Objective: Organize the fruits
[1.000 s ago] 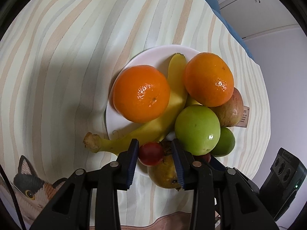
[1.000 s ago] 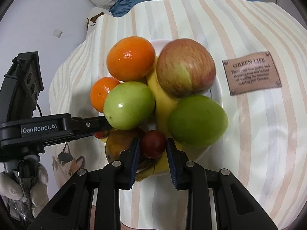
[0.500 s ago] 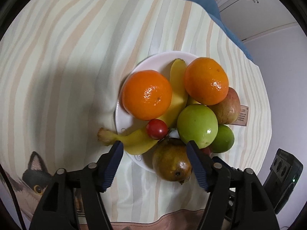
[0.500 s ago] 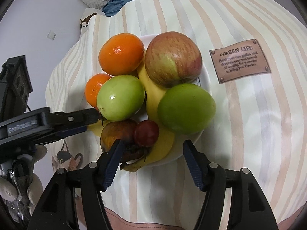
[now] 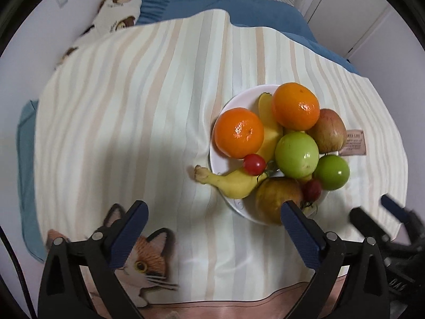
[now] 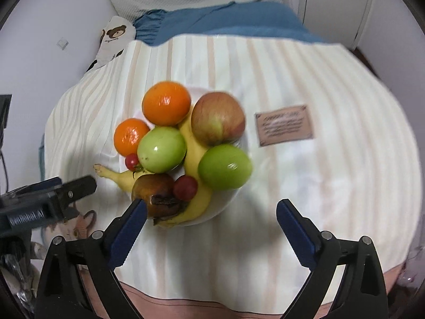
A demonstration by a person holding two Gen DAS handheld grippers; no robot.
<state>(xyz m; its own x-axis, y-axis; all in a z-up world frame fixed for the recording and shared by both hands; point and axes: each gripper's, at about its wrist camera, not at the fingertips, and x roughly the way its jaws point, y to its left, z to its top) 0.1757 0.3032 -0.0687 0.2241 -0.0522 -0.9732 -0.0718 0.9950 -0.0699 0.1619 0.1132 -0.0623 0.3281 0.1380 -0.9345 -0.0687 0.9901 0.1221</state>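
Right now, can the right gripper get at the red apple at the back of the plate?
Probably yes, from above. The right gripper is open and empty, and the red apple sits atop the pile with its top clear. The orange and green fruit crowd its sides.

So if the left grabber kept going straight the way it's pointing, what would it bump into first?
Probably just the striped cloth. The open left gripper points down beside the plate, with nothing between its fingers. The banana's stem end lies close, so depth is uncertain.

Glossy green fruit, matt striped cloth
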